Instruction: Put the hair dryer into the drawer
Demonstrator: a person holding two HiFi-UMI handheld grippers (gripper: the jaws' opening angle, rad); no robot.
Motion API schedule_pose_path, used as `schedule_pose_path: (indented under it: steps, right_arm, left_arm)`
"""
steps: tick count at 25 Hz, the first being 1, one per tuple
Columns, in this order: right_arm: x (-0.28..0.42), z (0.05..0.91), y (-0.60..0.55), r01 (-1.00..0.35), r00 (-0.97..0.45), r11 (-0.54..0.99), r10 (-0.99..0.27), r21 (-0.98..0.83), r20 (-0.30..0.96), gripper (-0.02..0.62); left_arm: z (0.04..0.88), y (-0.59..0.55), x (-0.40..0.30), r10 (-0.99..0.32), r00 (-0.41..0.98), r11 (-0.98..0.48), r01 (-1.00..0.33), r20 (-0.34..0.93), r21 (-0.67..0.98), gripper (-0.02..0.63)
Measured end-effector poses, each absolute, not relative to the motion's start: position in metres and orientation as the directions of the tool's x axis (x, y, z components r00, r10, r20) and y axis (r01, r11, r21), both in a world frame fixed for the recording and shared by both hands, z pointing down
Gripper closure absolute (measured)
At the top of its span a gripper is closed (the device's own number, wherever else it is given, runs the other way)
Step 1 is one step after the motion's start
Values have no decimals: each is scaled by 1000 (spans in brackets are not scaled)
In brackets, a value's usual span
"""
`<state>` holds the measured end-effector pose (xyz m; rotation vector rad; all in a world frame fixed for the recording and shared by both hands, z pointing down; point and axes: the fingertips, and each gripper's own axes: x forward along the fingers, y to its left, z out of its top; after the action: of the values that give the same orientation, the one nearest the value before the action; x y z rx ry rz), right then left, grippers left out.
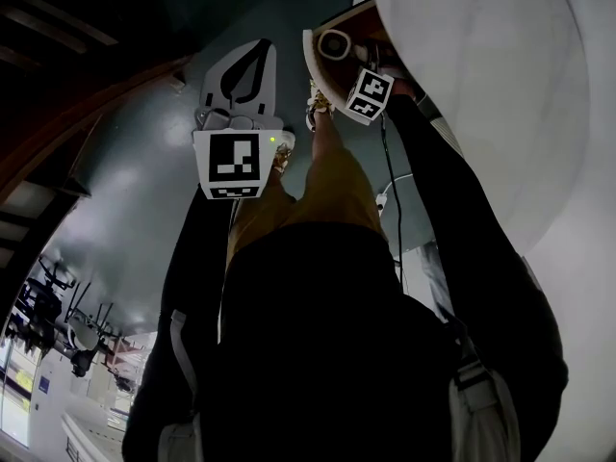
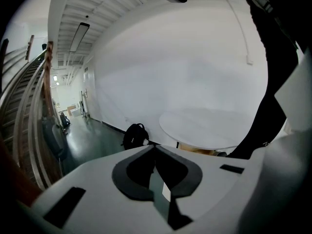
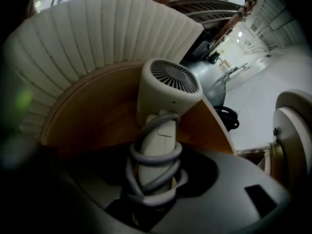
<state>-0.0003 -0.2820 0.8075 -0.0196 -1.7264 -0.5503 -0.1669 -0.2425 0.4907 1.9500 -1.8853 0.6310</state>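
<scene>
Two grippers are showing in these views, and only one is carrying anything. The right gripper (image 3: 155, 179) is clamping the handle of the cream plastic hair dryer (image 3: 168, 89). Its jaws are standing fairly wide, because the grey rubbery cord (image 3: 155, 156) is coiled round the handle and fattening it. The dryer's round vented end is pointing away from the gripper, toward the curved drawer (image 3: 92, 116), which is showing a warm wooden bottom with a ribbed cream wall behind it. The drawer is standing open. In the head view it is jutting out from beneath the round white worktop (image 1: 481, 75), and the dryer is hanging over its wooden inside. We cannot tell whether the dryer is already touching that wooden bottom; it is looking close but not clearly resting.

The left gripper (image 2: 155, 149) is idling with its jaws pressed together on nothing. It is pointing out toward a white room wall and a black backpack (image 2: 135, 135) lying on the grey floor, well apart from the drawer.

We are judging the task to be well past its middle. The drawer is open, and the dryer is firmly gripped and sitting over the opening. What we are expecting next is the last lowering, so that the dryer is lying on the wooden bottom. After that the right jaws need to spread clear of the handle and cord, and the gripper needs to lift out without dragging the coil. Closing the drawer may follow, though the task is not asking for it.
</scene>
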Motion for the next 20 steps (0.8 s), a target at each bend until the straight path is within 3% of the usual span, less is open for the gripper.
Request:
schedule_pose_path:
  steps: [4, 11, 20]
  right_arm:
    - [-4, 810, -283, 317, -261, 875, -291, 367, 920, 342]
    - [-9, 806, -282, 288, -259, 872, -328, 397, 909, 282]
    - [-13, 788, -269, 230, -310, 892, -312, 389, 898, 282]
  left_arm:
    - [495, -245, -168, -834, 17, -55, -997, 551, -51, 589]
    - [499, -248, -164, -833, 39, -75, -996, 551, -42, 588]
    - [497, -252, -151, -836, 74, -107, -994, 544, -29, 588]
